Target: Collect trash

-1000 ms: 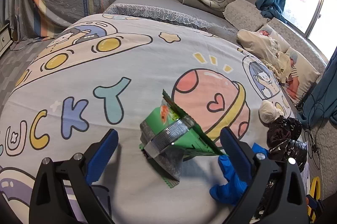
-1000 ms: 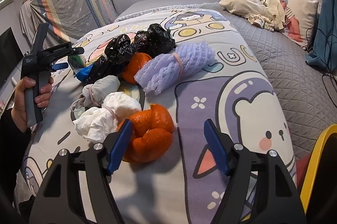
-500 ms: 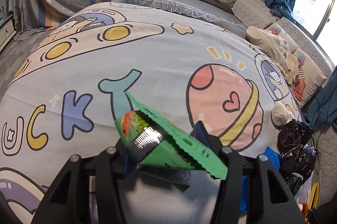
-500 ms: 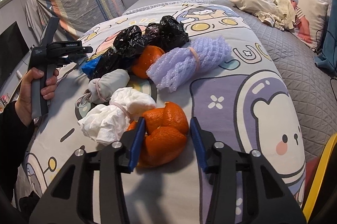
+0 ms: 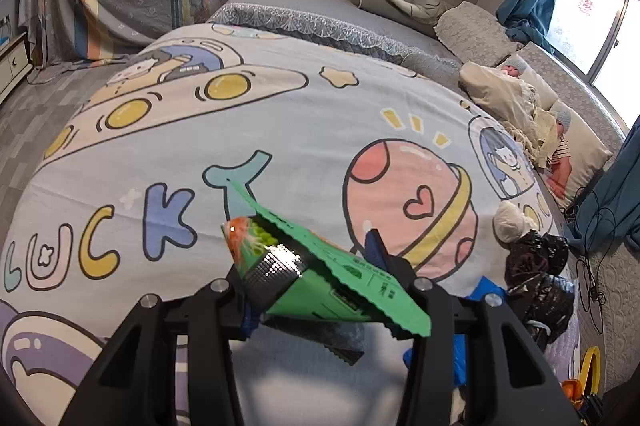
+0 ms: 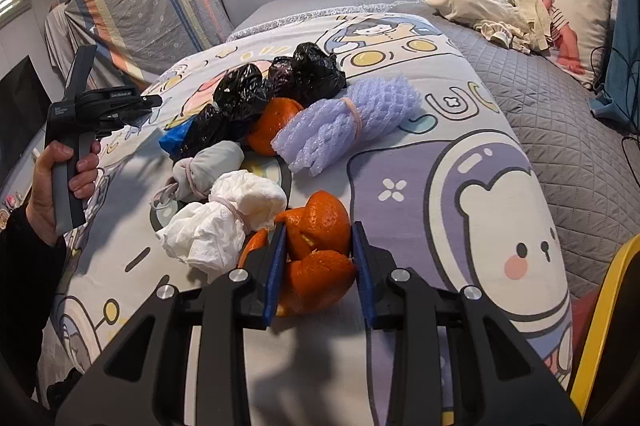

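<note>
Left wrist view: the left gripper (image 5: pixel 310 276) has just been closing and now clamps a green snack wrapper (image 5: pixel 320 282), taped round with a silver band and lifted off the cartoon bedspread (image 5: pixel 280 129). That wrapper looks feather-light and crinkly, with a stiff serrated edge; I judge it would slide out of a loose pinch, so the taped, bunched middle where the pads sit is the soundest hold. In the right wrist view the right gripper (image 6: pixel 318 262) has likewise just been closing, and its blue pads press both sides of a mound of orange peel (image 6: pixel 316 246) lying on the bed. The peel is probably light, springy and a little slick on its skin, and it seems to be several curled pieces rather than one, so a squeeze across the thickest part is likely needed to keep bits from dropping. Just beside it lie wadded white tissue (image 6: pixel 224 222), a purple foam net (image 6: pixel 348 117) and knotted black bags (image 6: pixel 276 81), all soft and easily crushed.
</note>
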A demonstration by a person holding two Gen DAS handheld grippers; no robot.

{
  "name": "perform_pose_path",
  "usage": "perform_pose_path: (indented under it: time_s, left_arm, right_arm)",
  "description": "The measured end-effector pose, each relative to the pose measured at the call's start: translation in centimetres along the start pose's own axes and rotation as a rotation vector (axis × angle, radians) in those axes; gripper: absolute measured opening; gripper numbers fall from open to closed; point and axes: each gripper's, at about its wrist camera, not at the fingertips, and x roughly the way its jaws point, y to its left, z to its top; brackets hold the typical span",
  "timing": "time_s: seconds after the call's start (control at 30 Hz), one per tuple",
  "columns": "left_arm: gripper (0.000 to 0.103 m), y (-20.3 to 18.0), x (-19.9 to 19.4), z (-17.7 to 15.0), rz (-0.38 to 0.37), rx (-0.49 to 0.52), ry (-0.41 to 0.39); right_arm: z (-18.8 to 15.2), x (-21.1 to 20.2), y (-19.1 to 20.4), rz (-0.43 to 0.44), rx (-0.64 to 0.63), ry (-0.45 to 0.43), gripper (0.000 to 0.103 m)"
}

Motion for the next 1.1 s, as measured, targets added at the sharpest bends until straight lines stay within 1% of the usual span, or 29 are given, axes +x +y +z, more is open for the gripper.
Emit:
perform_pose_path:
  time_s: [0.33, 0.7, 1.1]
  left_arm:
    - [0.043, -0.7, -3.5, -1.2, -0.036, 0.022, -0.032]
    - [0.043, -3.4, -6.8, -3.2, -0.105, 0.081, -0.052]
    - [0.043, -7.1, -8.9, -4.7, -0.164, 0.158, -0.063]
  right_arm:
    - [0.5, -3.2, 0.0, -0.013, -0.006, -0.081, 0.03]
    - [0.8, -5.3, -0.5, -0.031, 0.004, -0.123, 0.03]
    - [0.6, -6.8, -1.8, -0.059, 0.021, -0.15, 0.03]
